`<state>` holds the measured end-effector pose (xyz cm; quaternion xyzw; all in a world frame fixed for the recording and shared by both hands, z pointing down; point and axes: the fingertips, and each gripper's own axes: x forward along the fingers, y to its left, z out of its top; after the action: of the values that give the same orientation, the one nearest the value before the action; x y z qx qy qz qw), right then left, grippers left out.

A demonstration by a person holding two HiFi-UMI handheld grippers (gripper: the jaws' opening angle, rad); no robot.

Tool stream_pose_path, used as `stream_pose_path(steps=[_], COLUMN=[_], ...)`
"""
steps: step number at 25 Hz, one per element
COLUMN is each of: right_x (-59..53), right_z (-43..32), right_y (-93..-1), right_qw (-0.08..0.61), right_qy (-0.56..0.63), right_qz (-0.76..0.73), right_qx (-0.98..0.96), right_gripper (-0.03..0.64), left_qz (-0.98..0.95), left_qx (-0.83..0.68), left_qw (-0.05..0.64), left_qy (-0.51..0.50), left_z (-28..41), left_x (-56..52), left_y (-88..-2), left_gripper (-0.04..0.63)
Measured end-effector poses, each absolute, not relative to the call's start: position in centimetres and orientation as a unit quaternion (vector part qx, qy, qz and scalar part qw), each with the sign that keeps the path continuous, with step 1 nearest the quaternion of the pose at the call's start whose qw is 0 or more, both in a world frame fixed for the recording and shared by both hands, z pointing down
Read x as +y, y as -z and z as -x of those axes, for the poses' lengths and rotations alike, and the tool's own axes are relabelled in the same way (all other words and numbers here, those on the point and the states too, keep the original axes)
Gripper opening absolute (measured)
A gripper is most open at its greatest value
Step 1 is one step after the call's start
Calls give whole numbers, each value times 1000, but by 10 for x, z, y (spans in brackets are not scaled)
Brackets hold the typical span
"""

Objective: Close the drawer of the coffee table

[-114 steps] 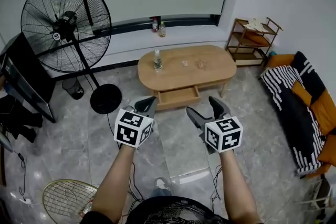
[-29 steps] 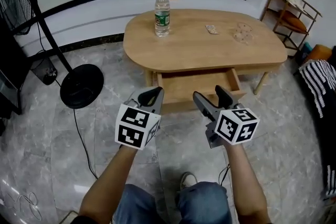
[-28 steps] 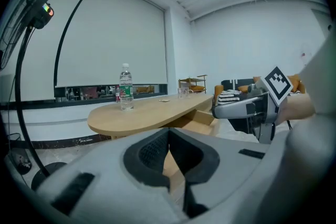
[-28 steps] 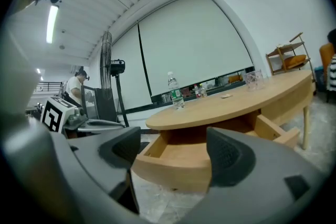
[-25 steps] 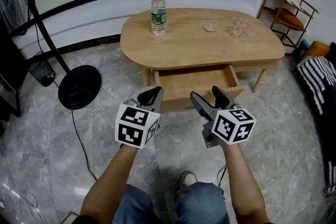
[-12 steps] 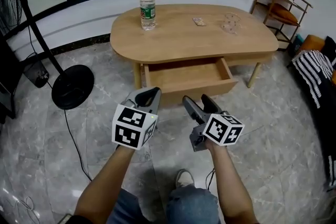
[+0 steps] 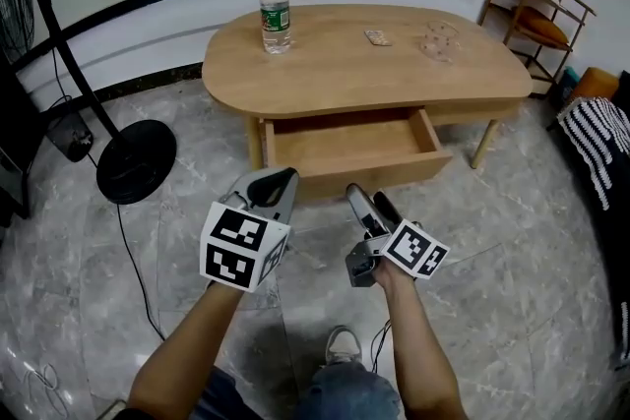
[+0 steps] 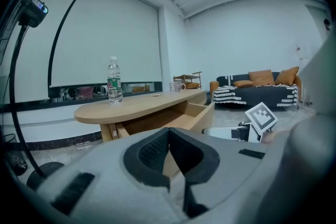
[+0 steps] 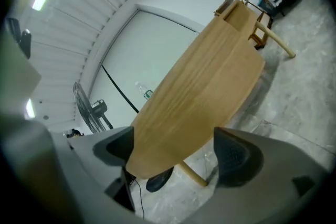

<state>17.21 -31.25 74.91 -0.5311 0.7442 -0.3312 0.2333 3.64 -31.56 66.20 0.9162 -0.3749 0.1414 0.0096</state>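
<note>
The oval wooden coffee table (image 7: 364, 64) stands ahead, its drawer (image 7: 349, 145) pulled out toward me. My left gripper (image 7: 277, 183) hangs shut and empty in front of the drawer's left half, apart from it. The right gripper (image 7: 365, 204) sits lower, just short of the drawer front, rolled on its side, its jaws opening with nothing held. In the left gripper view the open drawer (image 8: 195, 111) juts from the table (image 8: 142, 104) above the closed left gripper (image 8: 169, 139). Table wood (image 9: 199, 81) fills the right gripper view beyond the wide-set right gripper (image 9: 173, 152).
A water bottle (image 7: 275, 6) and small items (image 7: 440, 40) sit on the tabletop. A fan's round base (image 7: 136, 160) and cable lie on the marble floor at left. A wooden shelf (image 7: 532, 15) and a sofa (image 7: 598, 145) stand at right.
I have come close to the table. Both grippers have sunk toward the drawer front; the right one dropped more and rolled onto its side. The left stays shut.
</note>
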Motion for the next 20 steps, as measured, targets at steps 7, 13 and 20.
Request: stream_pose_path(steps=[7, 13, 20], right_x=[-326, -337, -338], right_z=[-177, -178, -178], right_y=[-759, -756, -748], right_qw=[287, 351, 350], right_qy=[351, 374, 382], right_qz=[514, 485, 496], right_qx=[728, 708, 697], right_gripper=[499, 515, 500], left_qz=[-916, -913, -910], left_qx=[-378, -383, -392], left_qw=[12, 14, 20], left_qy=[-136, -138, -135], left_z=[-33, -26, -19], left_x=[-319, -320, -321], left_y=[-663, -664, -664], left_gripper=[8, 8, 8])
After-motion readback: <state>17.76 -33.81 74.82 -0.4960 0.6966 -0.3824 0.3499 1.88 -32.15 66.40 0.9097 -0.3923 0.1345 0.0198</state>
